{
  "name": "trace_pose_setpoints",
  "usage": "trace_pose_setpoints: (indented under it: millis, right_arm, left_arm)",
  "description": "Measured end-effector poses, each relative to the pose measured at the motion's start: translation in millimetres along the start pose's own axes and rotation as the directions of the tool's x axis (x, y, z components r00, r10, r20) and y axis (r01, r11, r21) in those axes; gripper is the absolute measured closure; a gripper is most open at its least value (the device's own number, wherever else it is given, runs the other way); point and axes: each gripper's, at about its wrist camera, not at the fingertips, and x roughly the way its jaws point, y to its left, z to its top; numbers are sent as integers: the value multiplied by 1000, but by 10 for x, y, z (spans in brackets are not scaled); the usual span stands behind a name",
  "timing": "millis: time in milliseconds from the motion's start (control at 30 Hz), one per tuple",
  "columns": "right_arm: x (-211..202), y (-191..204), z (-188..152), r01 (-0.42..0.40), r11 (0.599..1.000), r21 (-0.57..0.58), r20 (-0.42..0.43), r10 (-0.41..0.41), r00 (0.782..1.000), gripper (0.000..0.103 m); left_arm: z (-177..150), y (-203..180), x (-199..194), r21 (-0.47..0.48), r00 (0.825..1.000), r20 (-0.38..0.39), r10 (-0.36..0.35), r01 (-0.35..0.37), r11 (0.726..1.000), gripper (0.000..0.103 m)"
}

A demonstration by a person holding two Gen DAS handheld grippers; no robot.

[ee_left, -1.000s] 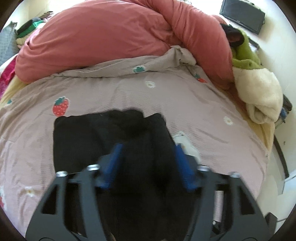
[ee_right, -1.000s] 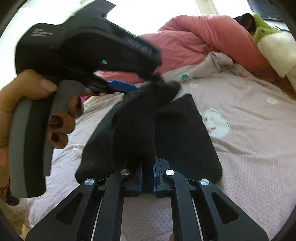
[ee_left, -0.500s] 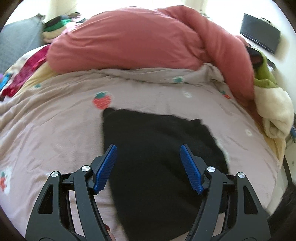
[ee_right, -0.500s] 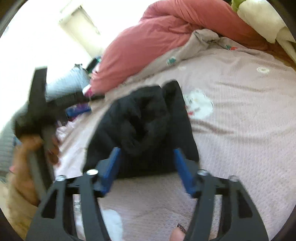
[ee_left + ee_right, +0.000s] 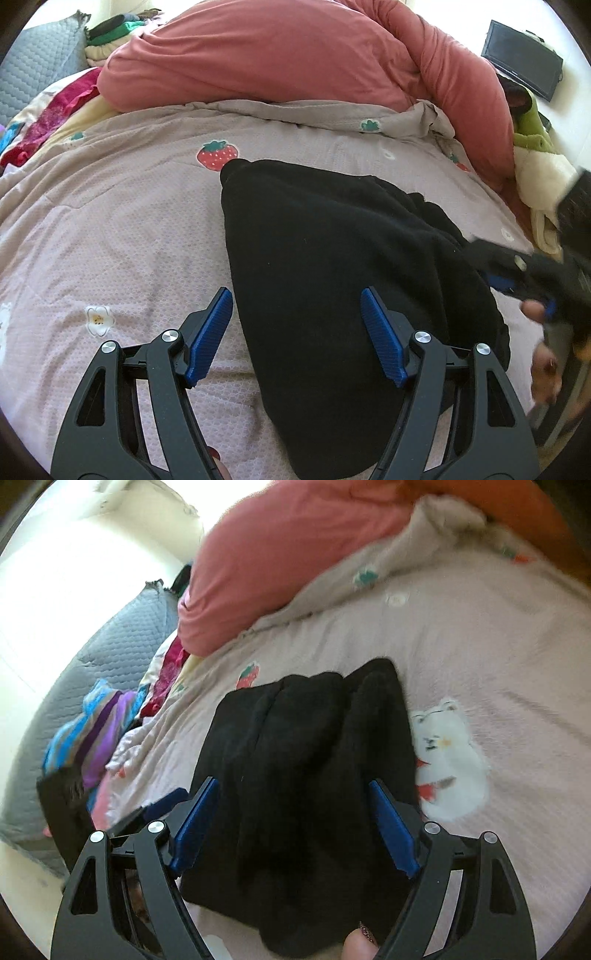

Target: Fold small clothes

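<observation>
Cat print [image 5: 448, 757] – R view only

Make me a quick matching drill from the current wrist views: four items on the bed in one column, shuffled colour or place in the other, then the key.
Items:
1. black garment
2. duvet
3. strawberry print
4. quilted pillow

Descriptions:
A. grey, at the bed's edge beside the pile of colourful clothes
B. red, on the bedsheet next to the far corner of the dark fabric
C. salmon pink, bunched up at the far side of the bed
D. lying on the bedsheet, with both open grippers above it

Pairs: 1-D, 2-C, 3-B, 4-A
</observation>
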Motion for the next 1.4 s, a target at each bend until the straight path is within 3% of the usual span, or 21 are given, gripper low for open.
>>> trace_pose_setpoints:
  millis: [167, 300, 333, 367, 500, 567, 667, 767, 967, 1000, 1133, 1267, 1400]
  right_arm:
    - [231, -5, 207, -34, 999, 15, -73, 35, 997, 32]
    - [384, 58, 278, -4, 1000, -29, -108, 1, 994, 60]
    - [377, 106, 284, 6, 998, -65, -95, -12, 995, 74]
    - [345, 197, 282, 25, 992, -121, -68, -33, 997, 78]
    - [81, 478, 302, 57, 959, -276, 30, -50, 998, 85]
    - [-41, 525, 346, 81, 945, -317, 74, -61, 995, 85]
    - [-51, 430, 398, 176, 923, -343, 113, -146, 983, 85]
    - [194, 142, 387, 213, 932, -294, 46, -209, 977, 85]
    - [218, -191, 246, 111, 981, -158, -5, -113, 994, 57]
    - [169, -212, 220, 93, 985, -147, -13, -96, 995, 45]
    - [-5, -228, 112, 74, 990, -118, -12, -76, 997, 30]
    - [-186, -249, -47, 23, 994, -108, -31, -27, 999, 29]
    - [-230, -145, -213, 81, 981, -176, -37, -89, 995, 29]
  left_arm:
    - [-3, -18, 11, 14, 1000, 1, -1, 1, 1000, 39]
    - [4, -24, 20, 15, 1000, 2, 2, -2, 1000, 39]
    - [6, -25, 18, 16, 1000, 3, 4, -4, 1000, 39]
    - [11, -24, 12, 16, 1000, 3, 0, 0, 1000, 39]
    - [37, -30, -57, 5, 999, 15, -31, 31, 1000, 39]
    - [50, -56, -100, 9, 998, 22, -53, 53, 999, 39]
    - [51, -117, -79, 23, 998, 10, -62, 62, 998, 34]
    - [11, -162, 21, 33, 998, -21, -57, 57, 998, 34]
    - [-43, -111, 101, 15, 997, -43, -67, 67, 998, 32]
    - [-46, -91, 92, 11, 997, -43, -69, 69, 998, 32]
    - [-48, -18, 49, -18, 995, -40, -89, 88, 996, 32]
    - [-87, 35, 2, -58, 990, -50, -132, 129, 990, 32]
    - [-151, 27, -5, -61, 988, -58, -142, 138, 988, 32]
